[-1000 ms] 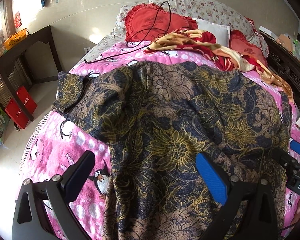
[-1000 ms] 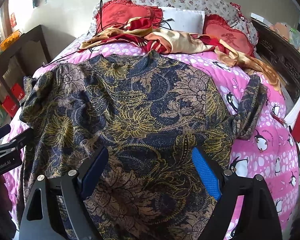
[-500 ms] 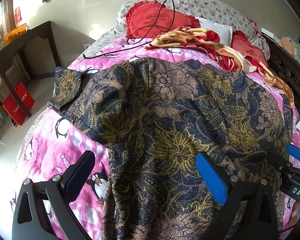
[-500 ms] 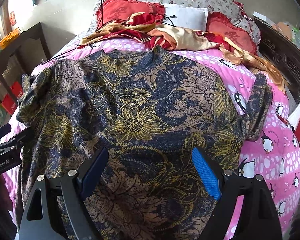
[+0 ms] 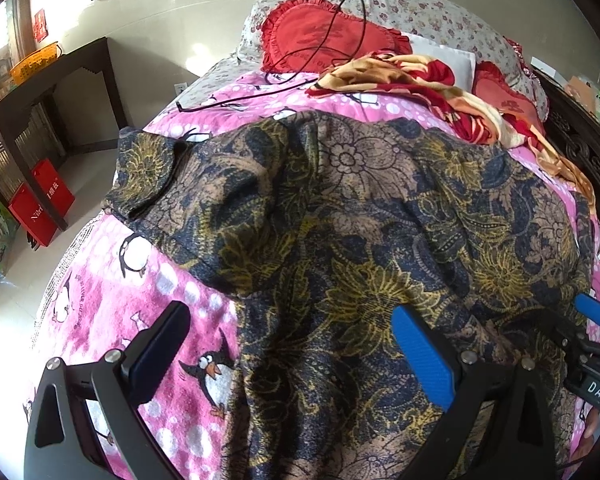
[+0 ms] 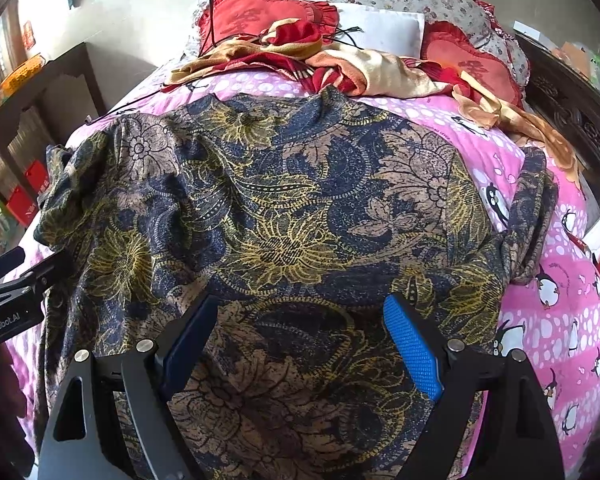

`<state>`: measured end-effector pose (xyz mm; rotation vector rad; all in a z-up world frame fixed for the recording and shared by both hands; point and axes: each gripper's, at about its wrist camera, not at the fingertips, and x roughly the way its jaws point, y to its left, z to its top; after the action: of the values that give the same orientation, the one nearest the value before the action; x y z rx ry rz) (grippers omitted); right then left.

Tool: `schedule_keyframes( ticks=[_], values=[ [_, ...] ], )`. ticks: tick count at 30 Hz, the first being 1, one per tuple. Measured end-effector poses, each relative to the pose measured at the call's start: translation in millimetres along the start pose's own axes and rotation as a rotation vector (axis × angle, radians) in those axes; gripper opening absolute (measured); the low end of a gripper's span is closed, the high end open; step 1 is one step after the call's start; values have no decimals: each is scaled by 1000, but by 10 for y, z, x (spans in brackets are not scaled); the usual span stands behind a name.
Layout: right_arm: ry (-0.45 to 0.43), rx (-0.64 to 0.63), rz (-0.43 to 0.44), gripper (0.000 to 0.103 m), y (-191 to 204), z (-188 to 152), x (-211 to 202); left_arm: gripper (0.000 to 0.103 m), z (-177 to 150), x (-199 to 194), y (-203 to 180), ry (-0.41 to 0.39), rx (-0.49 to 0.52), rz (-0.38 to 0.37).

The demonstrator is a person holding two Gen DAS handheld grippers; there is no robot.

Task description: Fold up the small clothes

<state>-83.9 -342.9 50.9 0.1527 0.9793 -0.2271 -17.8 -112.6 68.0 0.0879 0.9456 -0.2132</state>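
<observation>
Both grippers, left gripper [image 5: 288, 340] and right gripper [image 6: 300, 332], hover wide open over the floral shirt [image 6: 284, 220] (spread on the bed [image 5: 140, 300]), slightly closer than a second ago.

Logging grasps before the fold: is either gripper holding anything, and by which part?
Nothing is held: left gripper and right gripper are open above the shirt.

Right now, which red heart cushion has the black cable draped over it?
The left red cushion: the black cable loops across it; the right cushion has none.
</observation>
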Motion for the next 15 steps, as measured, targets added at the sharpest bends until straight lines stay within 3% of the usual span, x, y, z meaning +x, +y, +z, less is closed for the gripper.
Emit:
schedule_keyframes(
  ticks=[15],
  values=[
    [9, -33, 14, 86, 143, 39, 58, 102, 45, 92, 191, 15, -40, 20]
  ],
)
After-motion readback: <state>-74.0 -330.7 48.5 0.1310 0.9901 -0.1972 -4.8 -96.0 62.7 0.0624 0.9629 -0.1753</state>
